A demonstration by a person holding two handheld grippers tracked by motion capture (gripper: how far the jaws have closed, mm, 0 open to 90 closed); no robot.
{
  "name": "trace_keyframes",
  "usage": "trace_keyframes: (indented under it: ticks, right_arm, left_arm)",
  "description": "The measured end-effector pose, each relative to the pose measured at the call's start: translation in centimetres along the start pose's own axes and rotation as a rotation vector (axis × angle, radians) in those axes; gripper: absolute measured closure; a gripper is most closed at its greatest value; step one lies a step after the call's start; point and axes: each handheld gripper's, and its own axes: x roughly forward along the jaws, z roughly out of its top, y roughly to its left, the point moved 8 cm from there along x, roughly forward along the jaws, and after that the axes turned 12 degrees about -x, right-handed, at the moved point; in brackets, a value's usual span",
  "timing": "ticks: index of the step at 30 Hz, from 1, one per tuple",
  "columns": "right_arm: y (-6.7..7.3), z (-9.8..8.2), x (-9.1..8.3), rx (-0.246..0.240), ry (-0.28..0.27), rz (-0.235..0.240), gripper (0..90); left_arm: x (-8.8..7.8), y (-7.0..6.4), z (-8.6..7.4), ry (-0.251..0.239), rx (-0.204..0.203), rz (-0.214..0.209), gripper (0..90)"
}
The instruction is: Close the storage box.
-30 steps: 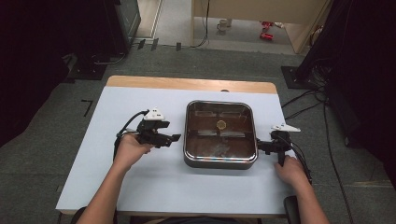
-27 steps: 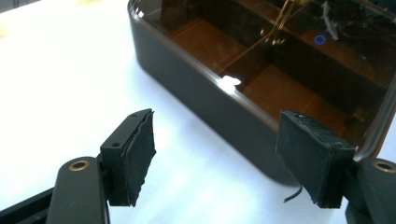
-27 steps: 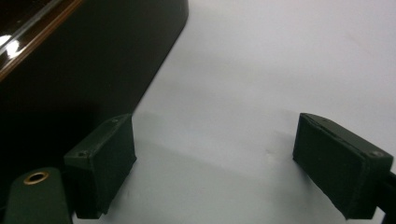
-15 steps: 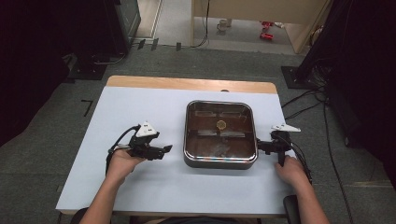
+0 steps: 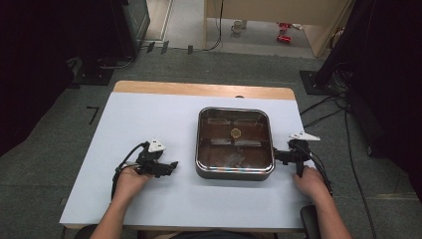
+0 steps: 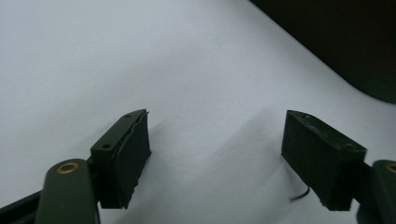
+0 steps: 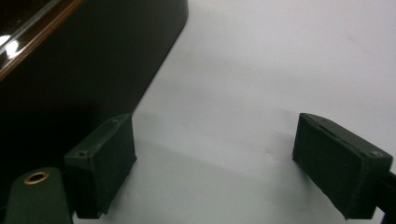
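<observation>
left tool [image 5: 170, 166] opening over bare table [image 5: 149, 119], right tool [image 5: 276, 156] beside pan [image 5: 235, 172]

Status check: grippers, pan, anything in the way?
Left gripper opening, empty, off the pan. Right gripper open beside the pan's right wall. Nothing in the way.

The small round thing [image 5: 236, 132] inside the pan [image 5: 234, 172] is too tiny to tell what it is. The pan's glass lid is shiny, so the things under it look blurry. In the right gripper view, the picture's edge cuts off most of the pan.
</observation>
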Motion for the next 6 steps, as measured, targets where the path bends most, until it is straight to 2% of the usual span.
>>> trace_keyframes:
  ticks: [6]
  right_arm:
    - [0.00,0.00,0.00,-0.002,0.002,-0.006,13.5]
  left_arm:
    - [0.09,-0.11,-0.27,-0.008,0.044,-0.002,21.0]
